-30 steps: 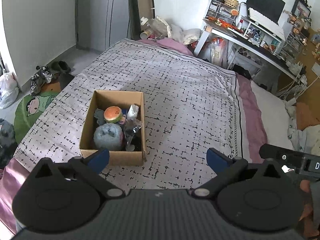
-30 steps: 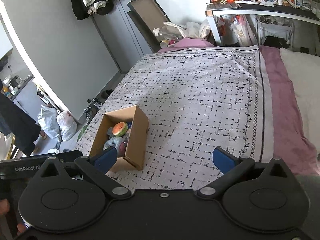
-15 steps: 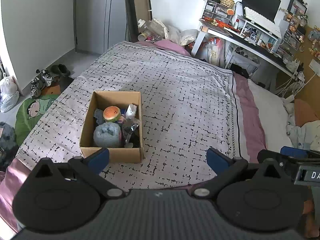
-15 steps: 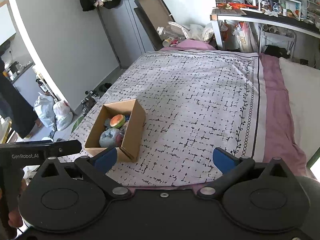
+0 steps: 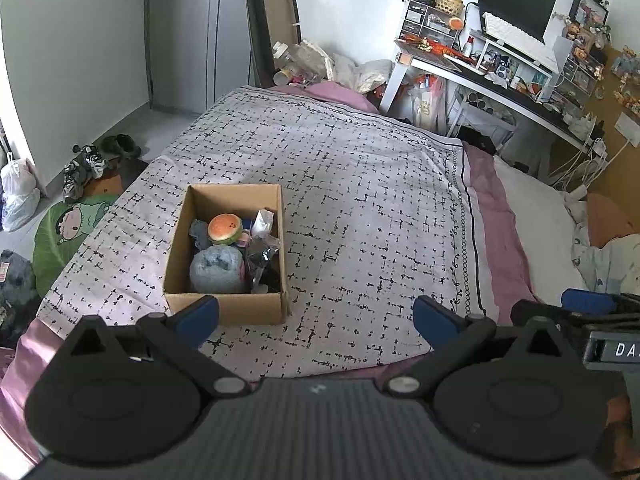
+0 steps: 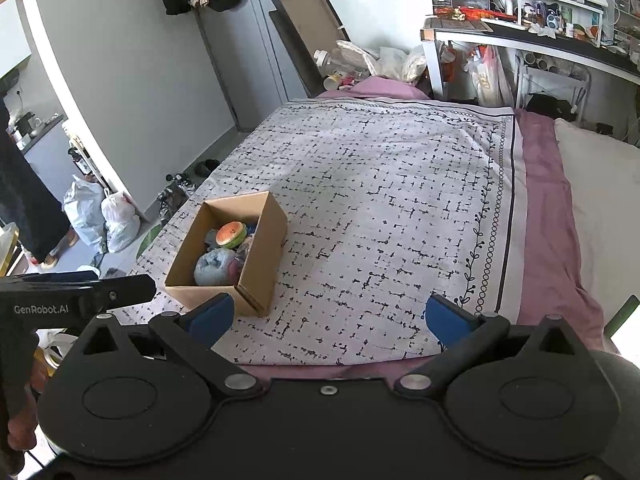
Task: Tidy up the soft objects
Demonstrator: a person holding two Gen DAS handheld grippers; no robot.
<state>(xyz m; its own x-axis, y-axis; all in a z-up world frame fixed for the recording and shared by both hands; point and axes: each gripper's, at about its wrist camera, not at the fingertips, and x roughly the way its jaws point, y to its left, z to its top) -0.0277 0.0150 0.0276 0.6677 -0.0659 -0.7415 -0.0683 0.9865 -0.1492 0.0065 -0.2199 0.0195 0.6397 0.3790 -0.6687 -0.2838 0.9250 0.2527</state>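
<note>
Hovering at the near edge of the bed (image 5: 360,184), both grippers were spread wide and held nothing: left gripper (image 5: 316,318), right gripper (image 6: 336,318). The box (image 5: 224,308) sat on the quilt, left of centre, holding the soft toys: an orange plush (image 5: 225,229) and a blue plush (image 5: 216,268). Items along the box's right wall were dark and crumpled, not identifiable. Box contents were partly hidden by its wall in the right view (image 6: 260,256).

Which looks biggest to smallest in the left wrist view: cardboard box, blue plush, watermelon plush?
1. cardboard box, which holds both others.
2. blue plush.
3. watermelon plush, though it sits farther from the camera, so the gap may be exaggerated.
</note>
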